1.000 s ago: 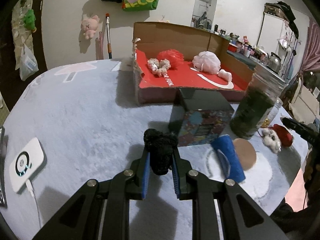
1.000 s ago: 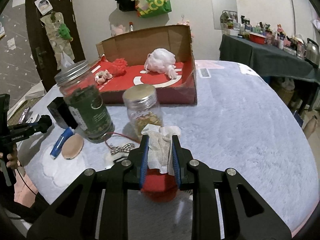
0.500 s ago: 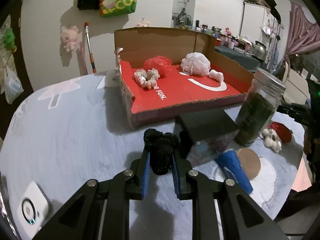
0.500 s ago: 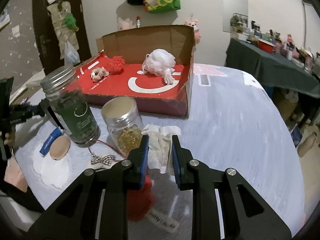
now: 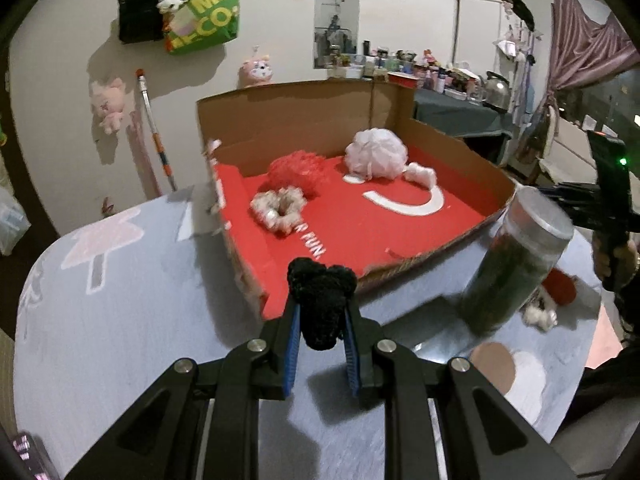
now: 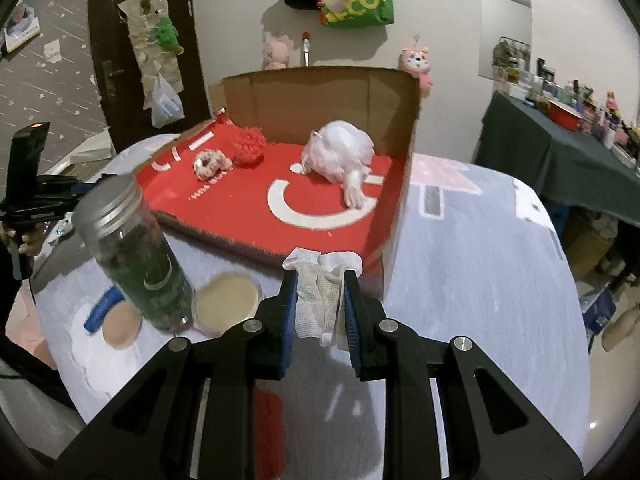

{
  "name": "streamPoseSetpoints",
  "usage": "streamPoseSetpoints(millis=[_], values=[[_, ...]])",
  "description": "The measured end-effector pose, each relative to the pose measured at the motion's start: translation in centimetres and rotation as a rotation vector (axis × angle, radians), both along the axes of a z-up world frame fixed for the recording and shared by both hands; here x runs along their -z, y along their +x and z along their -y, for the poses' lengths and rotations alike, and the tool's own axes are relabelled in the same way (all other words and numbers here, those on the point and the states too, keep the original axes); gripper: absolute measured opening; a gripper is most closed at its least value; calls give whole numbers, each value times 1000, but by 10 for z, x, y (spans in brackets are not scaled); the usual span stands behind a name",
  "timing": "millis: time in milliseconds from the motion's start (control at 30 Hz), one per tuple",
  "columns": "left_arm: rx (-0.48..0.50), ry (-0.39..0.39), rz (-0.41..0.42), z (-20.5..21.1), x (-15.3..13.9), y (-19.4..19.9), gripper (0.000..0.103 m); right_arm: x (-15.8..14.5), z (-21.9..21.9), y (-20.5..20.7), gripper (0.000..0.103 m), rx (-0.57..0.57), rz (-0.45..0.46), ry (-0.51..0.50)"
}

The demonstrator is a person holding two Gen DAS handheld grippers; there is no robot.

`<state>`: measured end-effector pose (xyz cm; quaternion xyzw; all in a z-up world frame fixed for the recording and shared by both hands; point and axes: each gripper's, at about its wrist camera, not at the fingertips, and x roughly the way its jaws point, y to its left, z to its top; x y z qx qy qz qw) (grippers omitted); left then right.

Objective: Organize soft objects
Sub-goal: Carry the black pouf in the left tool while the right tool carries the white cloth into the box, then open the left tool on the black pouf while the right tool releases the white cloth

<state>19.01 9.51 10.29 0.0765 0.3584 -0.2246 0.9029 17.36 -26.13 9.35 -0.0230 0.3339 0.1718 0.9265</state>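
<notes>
Cardboard box (image 5: 304,120) holding white pouf (image 5: 376,154), red pouf (image 5: 296,168), scrunchie (image 5: 278,208)

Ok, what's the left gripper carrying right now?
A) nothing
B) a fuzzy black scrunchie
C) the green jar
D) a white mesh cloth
B: in the left wrist view the left gripper is shut on a fuzzy black scrunchie, held just short of the red box.

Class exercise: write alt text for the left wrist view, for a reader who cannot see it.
The left gripper is shut on a black fuzzy ball above a grey table. Ahead lies an open cardboard box holding a white pouf, red pouf and scrunchie.
</notes>
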Motion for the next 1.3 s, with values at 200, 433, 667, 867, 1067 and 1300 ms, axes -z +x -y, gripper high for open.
streamPoseSetpoints(millis=[200, 433, 667, 867, 1067, 1300], values=[[54, 4, -33, 30, -11, 28, 21, -15, -17, 33, 21, -62, -21, 19], [74, 34, -100, 65, -17, 71, 21, -28, -44, 84, 21, -124, -91, 31], [74, 69, -175, 93, -7, 110, 21, -19, -67, 146, 21, -115, -225, 2], [51, 130, -246, 115, 16, 147, 22, 7, -83, 190, 21, -73, -348, -59], [24, 190, -277, 128, 32, 171, 22, 24, -90, 216, 21, -27, -415, -92], [9, 208, -298, 135, 36, 188, 22, 36, -94, 226, 21, 2, -435, -146]])
